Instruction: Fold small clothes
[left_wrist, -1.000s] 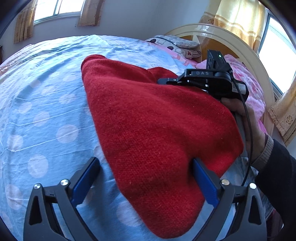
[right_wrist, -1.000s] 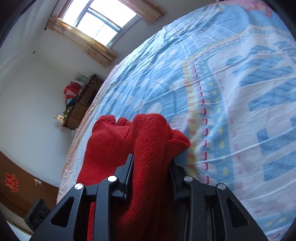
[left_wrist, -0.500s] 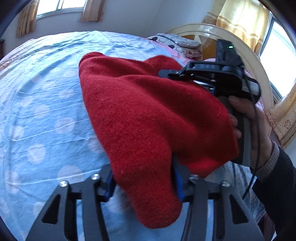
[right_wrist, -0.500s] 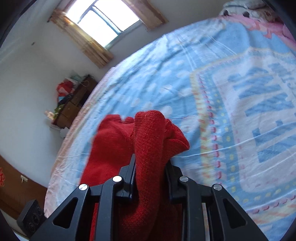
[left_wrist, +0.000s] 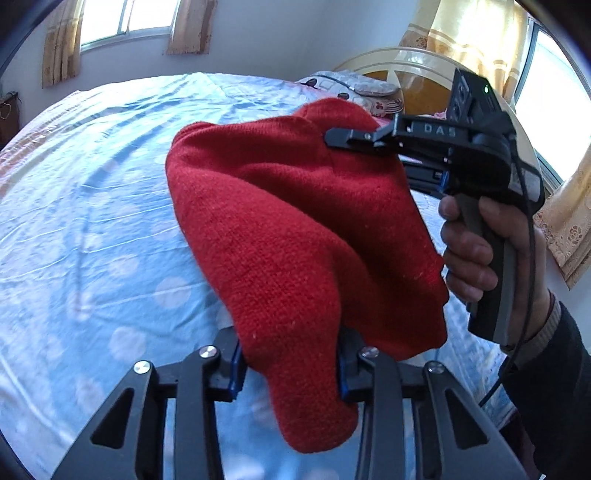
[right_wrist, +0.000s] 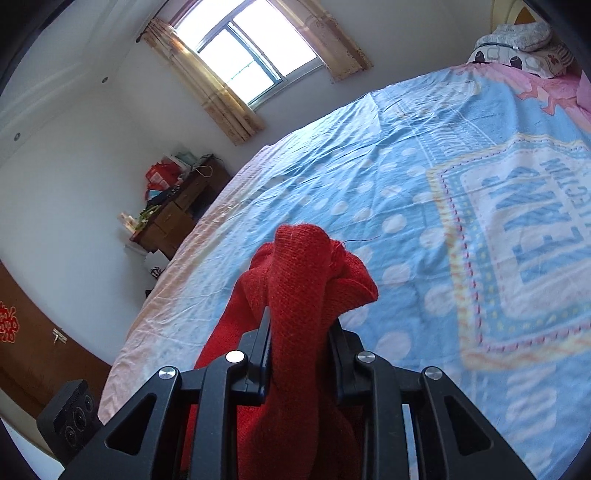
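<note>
Left gripper (left_wrist: 290, 373): jaws closing on the red knitted woollen garment (left_wrist: 295, 229); shallow bite may slip
Right gripper (right_wrist: 301, 354): clamped on bunched knit; folds could go crooked

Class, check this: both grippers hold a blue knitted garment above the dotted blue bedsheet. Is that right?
Not quite: the knitted garment is red, not blue, as the left wrist view shows. Both the left gripper and the right gripper do hold it above the dotted blue bedsheet.

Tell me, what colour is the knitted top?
Red; the knitted top shows best in the left wrist view.
</note>
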